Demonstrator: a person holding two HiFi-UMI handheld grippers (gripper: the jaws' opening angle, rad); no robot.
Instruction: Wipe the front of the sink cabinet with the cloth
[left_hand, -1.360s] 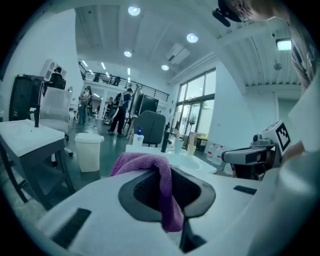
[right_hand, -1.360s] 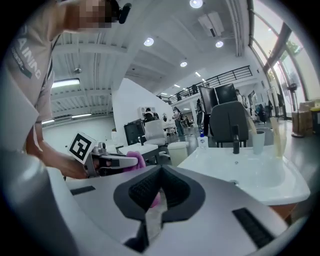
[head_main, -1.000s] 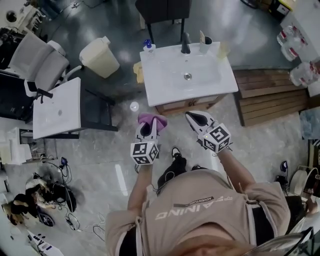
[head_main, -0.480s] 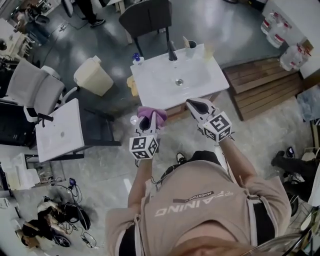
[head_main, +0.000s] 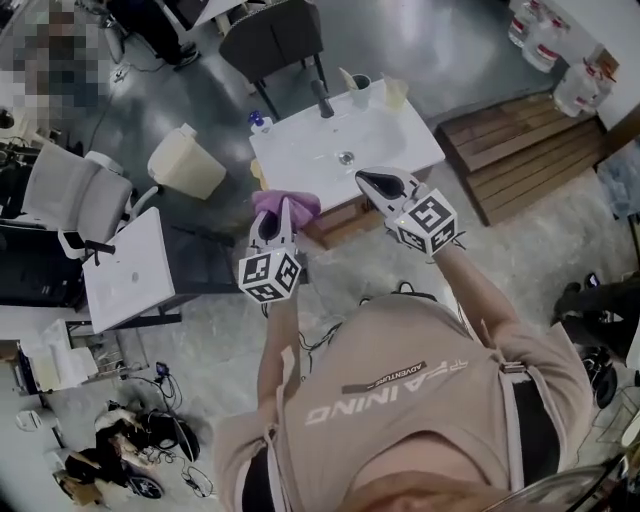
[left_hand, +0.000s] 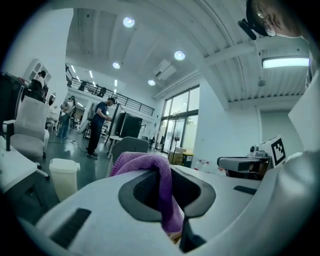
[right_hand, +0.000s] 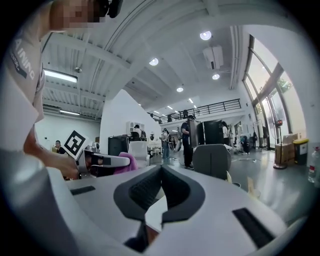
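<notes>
Head view, with both gripper views. A person (head_main: 400, 400) stands facing a white sink (head_main: 385, 135) set on a wooden cabinet (head_main: 345, 217), with 1 gripper in each hand.

Left gripper (head_main: 277, 220): its jaws are clamped on a purple cloth (head_main: 285, 203). In the left gripper view the cloth (left_hand: 145, 162) bunches over the tips of the left gripper (left_hand: 172, 200) and hangs down between the dark pads. From above, the cloth sits at the front left corner of the sink, over the top edge of the cabinet front. Whether it touches the wood cannot be told.

Right gripper (head_main: 370, 183): its jaws are together with nothing between them. The right gripper view shows the tips of the right gripper (right_hand: 161, 171) meeting, with only the white sink top behind them. From above, this gripper is at the front edge of the sink, right of the cloth and apart from it.

On the sink, along the back edge: a dark tap (head_main: 323, 100), a small bottle (head_main: 260, 122) at the back left corner, and 2 cups (head_main: 360, 85) at the back right.

Surroundings: a cream bin (head_main: 185, 160) on the floor to the left, a dark chair (head_main: 270, 40) behind the sink, and a wooden platform (head_main: 520, 150) to the right.
</notes>
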